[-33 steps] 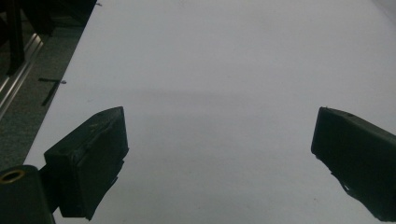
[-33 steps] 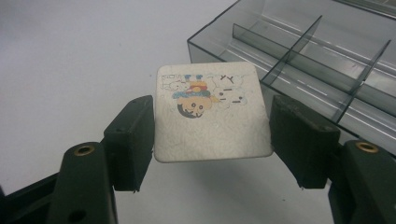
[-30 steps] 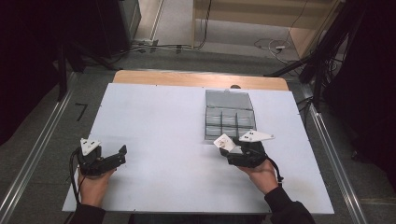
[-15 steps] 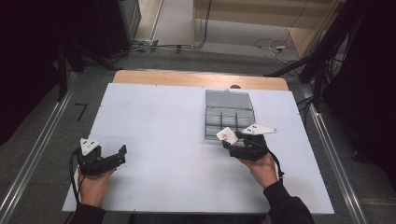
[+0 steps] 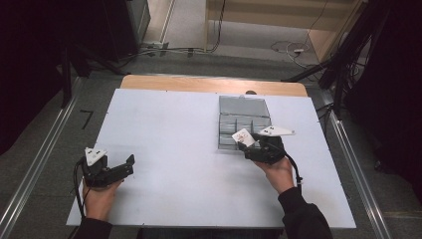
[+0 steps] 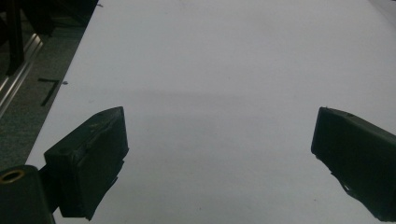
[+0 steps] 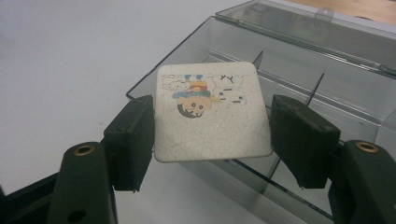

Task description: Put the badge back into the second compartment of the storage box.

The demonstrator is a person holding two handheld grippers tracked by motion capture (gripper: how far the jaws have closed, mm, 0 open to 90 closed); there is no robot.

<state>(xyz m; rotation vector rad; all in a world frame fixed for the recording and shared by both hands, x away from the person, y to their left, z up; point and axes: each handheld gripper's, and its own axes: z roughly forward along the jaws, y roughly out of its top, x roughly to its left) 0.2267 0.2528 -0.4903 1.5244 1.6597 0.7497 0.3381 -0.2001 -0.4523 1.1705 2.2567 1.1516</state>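
Square white coaster (image 7: 212, 112) with a small colourful cartoon print sits clamped by its two side edges between the black jaws of the right claw (image 7: 212, 135), lying roughly flat and lifted off the surface. Just ahead of and beneath this claw stands a clear grey plastic organiser box (image 7: 299, 70) with thin dividers and its lid hinged open behind; the coaster's far edge hangs over the box's near corner. Seen from above, the right claw (image 5: 251, 144) is at the box's near edge, while the left claw (image 5: 124, 167) rests well apart on the white desk (image 5: 169, 124), jaws spread wide, nothing between them.
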